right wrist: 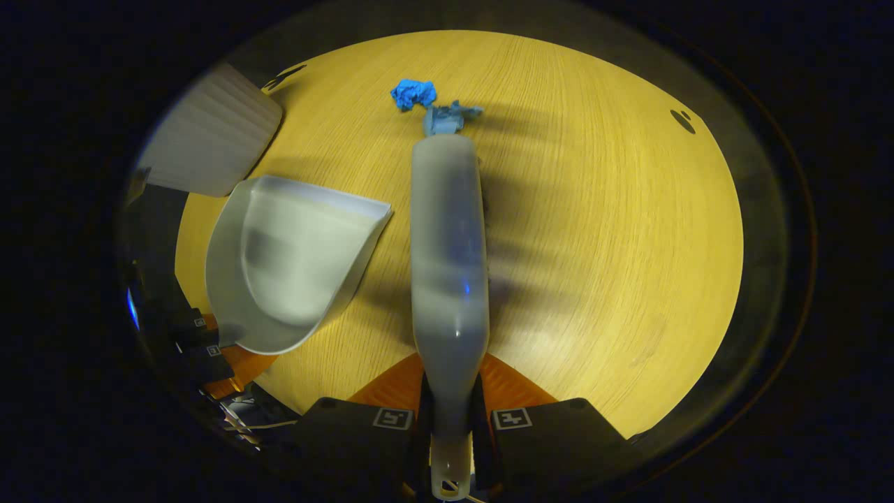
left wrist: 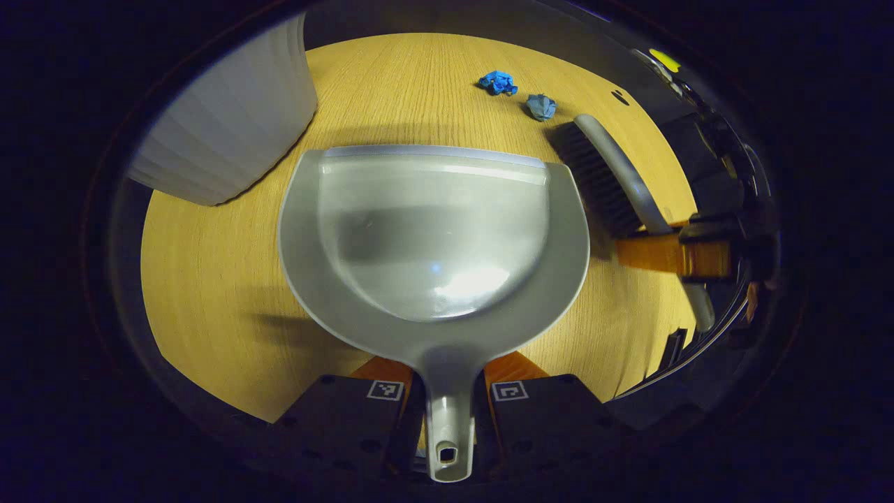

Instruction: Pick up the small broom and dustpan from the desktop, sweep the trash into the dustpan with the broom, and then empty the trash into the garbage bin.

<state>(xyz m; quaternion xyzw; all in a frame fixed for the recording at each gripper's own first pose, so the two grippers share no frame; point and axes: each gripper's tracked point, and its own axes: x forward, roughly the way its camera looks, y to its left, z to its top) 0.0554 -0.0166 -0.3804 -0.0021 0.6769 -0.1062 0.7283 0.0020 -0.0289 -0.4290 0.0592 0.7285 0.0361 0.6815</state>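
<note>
My left gripper (left wrist: 447, 391) is shut on the handle of the grey dustpan (left wrist: 433, 230), whose open lip faces away over the wooden desktop (left wrist: 209, 279). Right of the pan lies the small broom (left wrist: 614, 175), dark bristles toward the pan, held by the other gripper (left wrist: 698, 255). In the right gripper view my right gripper (right wrist: 450, 412) is shut on the broom (right wrist: 447, 244), which points toward two crumpled blue paper balls (right wrist: 413, 93) (right wrist: 447, 119); its tip nearly touches the paler one. The same balls (left wrist: 497, 82) (left wrist: 541, 107) lie beyond the pan's right corner. The dustpan (right wrist: 293, 265) sits left of the broom.
A white ribbed garbage bin (left wrist: 230, 119) stands at the far left of the desktop, close to the pan's left corner, and shows again as the bin (right wrist: 209, 140) in the right gripper view. Bare wood spreads to the right of the broom (right wrist: 614, 230).
</note>
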